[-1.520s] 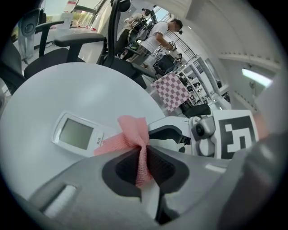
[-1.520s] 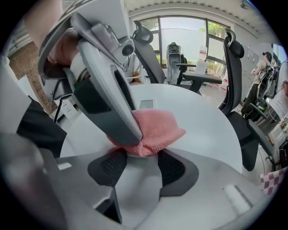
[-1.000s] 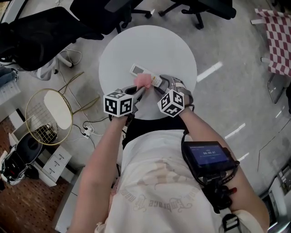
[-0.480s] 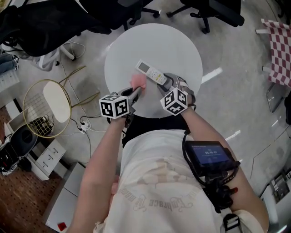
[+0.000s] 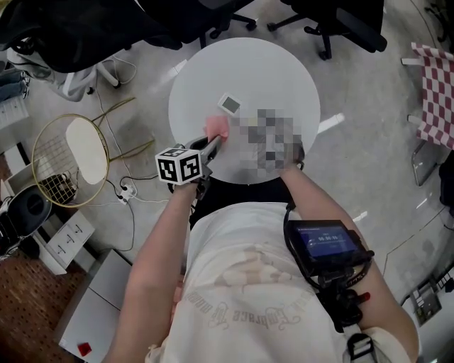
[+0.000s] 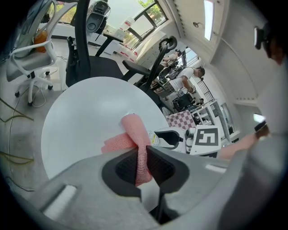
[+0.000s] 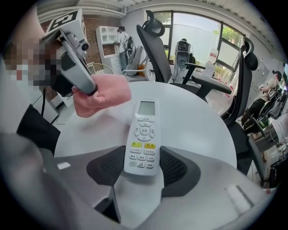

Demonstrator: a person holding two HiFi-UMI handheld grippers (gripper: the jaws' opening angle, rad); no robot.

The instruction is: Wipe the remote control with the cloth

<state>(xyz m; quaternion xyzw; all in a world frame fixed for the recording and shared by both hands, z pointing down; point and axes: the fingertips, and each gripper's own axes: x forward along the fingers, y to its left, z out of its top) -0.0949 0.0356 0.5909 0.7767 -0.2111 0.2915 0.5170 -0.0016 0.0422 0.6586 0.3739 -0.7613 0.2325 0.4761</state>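
A white remote control (image 7: pixel 144 134) with grey and yellow buttons sticks out over the round white table (image 5: pixel 269 64), screen end away from me. My right gripper (image 7: pixel 143 167) grips its lower end, pads on both sides, as the jaws are opening slightly. A mosaic patch hides this gripper in the head view, where only the remote's screen end (image 5: pixel 228 104) shows. My left gripper (image 6: pixel 143 155) is shut on a pink cloth (image 6: pixel 135 134). The bunched cloth (image 7: pixel 101 94) hangs just left of the remote's upper half, close beside it.
Black office chairs (image 5: pixel 333 18) stand beyond the table. A gold wire stool (image 5: pixel 67 159) and cables (image 5: pixel 128 191) are on the floor at the left. A red-checked cloth (image 5: pixel 434 92) is at the far right. My body is against the table's near edge.
The cloth and left gripper have slid off the remote's middle to its left side. The remote's screen end has swung a little toward the table's centre.
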